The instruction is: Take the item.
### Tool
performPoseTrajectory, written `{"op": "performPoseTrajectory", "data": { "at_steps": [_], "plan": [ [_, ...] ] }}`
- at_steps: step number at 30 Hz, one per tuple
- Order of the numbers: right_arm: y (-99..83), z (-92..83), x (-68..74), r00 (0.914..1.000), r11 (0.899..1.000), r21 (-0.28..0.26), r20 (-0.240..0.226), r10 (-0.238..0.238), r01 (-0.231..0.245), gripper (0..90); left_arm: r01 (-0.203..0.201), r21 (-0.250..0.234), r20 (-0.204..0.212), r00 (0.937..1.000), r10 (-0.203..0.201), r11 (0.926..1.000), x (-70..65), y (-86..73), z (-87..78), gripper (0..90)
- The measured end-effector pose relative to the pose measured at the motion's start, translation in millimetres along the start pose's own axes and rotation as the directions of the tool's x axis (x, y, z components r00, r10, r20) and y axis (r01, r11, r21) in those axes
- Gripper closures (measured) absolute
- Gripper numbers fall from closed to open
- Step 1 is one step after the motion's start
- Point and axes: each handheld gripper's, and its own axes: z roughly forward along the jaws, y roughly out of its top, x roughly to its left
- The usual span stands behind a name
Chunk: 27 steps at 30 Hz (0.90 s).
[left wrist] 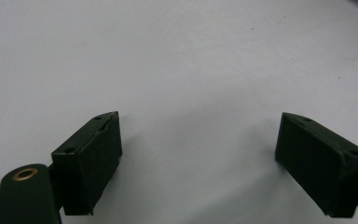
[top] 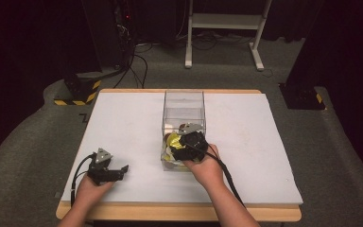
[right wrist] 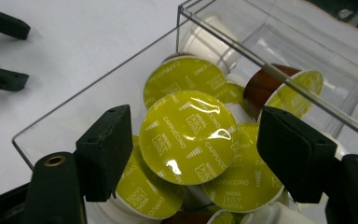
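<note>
A clear plastic box (top: pixel 183 101) stands near the middle of the tabletop (top: pixel 123 123), a little toward the far edge, with its long side running from the near edge to the far edge. A heap of coffee capsules lies in its near end, most with yellow-green foil lids.

The right hand-held gripper (top: pixel 182 142) reaches down into the near end of the box, with the right hand (top: pixel 207 166) behind it at the box's near wall. In the right gripper view, its jaws stand on either side of one capsule (right wrist: pixel 188 136) that lies on top of the heap, lid up, printed "Cappuccino". The jaws are half closed around it, a narrow gap remains on each side, and the pads are not pressing on it. Another capsule with a brown body (right wrist: pixel 266 87) lies on its side beyond, against the box's wall.

The left hand-held gripper (top: pixel 118 171) rests low near the near left corner of the tabletop, well apart from the box, held by the left hand (top: pixel 90 189). Its jaws stand wide over bare white surface, with nothing between them.
</note>
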Motion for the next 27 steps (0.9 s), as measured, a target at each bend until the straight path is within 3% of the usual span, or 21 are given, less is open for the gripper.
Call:
{"op": "performPoseTrajectory", "data": {
  "at_steps": [12,27],
  "plan": [
    [-1.8,6.5,4.1,0.9993,0.999,0.031,0.007,-0.037,0.037,36.2,0.002,-0.001,-0.001,1.0,-0.002,1.0,-0.2,-0.1,0.0,14.8],
    [-1.8,8.3,5.7,0.9991,0.998,0.044,0.014,-0.04,0.039,37.5,0.003,-0.002,-0.001,1.0,-0.003,1.0,-0.2,-0.1,0.0,14.8]
  ]
}}
